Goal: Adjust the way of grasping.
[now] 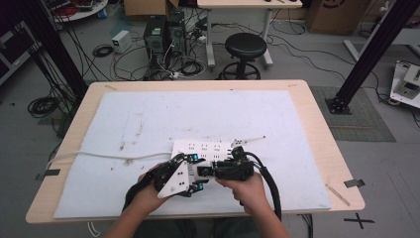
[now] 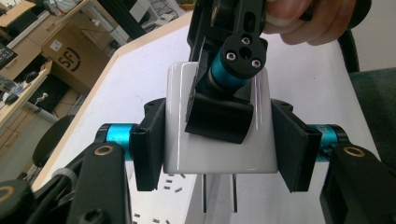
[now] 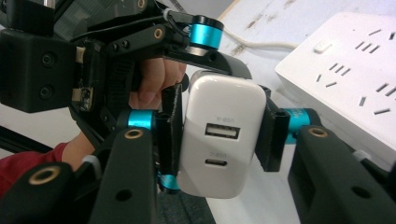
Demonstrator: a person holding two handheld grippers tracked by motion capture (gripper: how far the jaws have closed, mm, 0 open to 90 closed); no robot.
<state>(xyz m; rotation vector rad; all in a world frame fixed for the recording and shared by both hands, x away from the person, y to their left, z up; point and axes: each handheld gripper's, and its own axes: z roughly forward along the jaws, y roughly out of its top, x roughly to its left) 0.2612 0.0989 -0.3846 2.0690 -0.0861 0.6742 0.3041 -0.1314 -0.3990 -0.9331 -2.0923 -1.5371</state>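
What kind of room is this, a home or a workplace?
Most likely a workplace, a lab or workshop. Cables sprawl over the floor beside computer towers, black metal frame posts flank the table, and cardboard boxes stand at the back.

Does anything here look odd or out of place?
Little stands out. Both grippers clamp one white charger at once, above the power strip, its prongs not plugged in. The white mat carries brownish smudges.
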